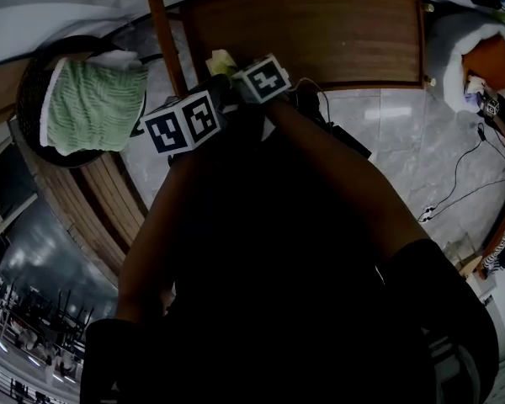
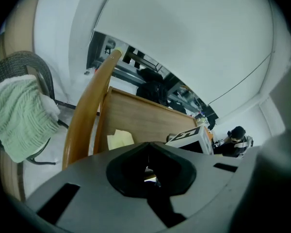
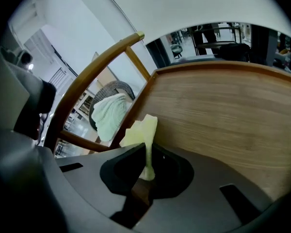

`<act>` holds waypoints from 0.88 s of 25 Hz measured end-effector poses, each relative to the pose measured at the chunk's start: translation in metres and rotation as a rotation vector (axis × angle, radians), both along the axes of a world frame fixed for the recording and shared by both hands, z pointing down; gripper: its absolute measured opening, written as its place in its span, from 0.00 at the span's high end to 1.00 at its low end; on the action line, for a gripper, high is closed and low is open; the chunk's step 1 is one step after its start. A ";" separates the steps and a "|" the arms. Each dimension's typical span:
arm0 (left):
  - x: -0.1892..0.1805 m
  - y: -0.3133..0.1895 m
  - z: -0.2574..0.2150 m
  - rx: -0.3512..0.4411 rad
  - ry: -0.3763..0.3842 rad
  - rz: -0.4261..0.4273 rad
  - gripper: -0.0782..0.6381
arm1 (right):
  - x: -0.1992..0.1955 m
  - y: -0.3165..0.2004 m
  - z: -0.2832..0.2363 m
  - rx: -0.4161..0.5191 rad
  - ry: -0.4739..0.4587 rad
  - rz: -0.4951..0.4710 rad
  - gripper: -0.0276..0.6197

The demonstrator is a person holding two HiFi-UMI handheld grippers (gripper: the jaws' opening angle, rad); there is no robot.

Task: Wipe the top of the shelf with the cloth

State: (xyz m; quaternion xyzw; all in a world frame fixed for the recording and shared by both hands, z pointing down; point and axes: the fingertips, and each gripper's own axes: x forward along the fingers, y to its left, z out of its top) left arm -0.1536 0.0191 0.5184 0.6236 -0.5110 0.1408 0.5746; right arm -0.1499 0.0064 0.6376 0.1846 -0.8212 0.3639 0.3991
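Head view showed the wooden shelf point(image 1: 320, 32) lying across the top, its surface brown and grained. Left of it sat a dark basket point(image 1: 29, 82) holding a green ribbed towel point(image 1: 93, 103), with a curved wooden rail point(image 1: 164, 36) between. Both grippers met near the shelf's left end, their marker cubes point(image 1: 185, 123) bearing black-and-white squares. The right gripper point(image 3: 146, 169) was clamped on the pale yellow cloth point(image 3: 144, 130), which stood upright just beside that end. The left gripper point(image 2: 148, 171) had its jaws together on nothing.

The cloth point(image 3: 144, 130), in the right gripper point(image 3: 145, 171), is at the shelf's point(image 1: 320, 32) left end, with the left gripper point(image 2: 149, 173) beside it. A basket point(image 1: 29, 67) holding a towel point(image 1: 93, 103) stands farther left.
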 end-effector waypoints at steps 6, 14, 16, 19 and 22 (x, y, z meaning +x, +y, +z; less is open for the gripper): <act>0.036 -0.001 0.027 -0.068 -0.034 0.004 0.88 | 0.055 -0.016 -0.001 -0.001 0.040 0.047 0.89; 0.096 -0.024 0.054 -0.094 -0.051 0.037 0.88 | 0.136 -0.042 -0.001 0.008 0.081 0.082 0.89; 0.116 -0.032 0.056 -0.096 -0.043 0.057 0.88 | 0.155 -0.049 -0.003 0.008 0.087 0.094 0.89; 0.148 -0.047 0.055 -0.087 -0.025 0.083 0.88 | 0.182 -0.058 -0.006 0.007 0.088 0.112 0.89; 0.180 -0.059 0.055 -0.076 -0.009 0.116 0.88 | 0.216 -0.068 -0.006 0.021 0.114 0.135 0.89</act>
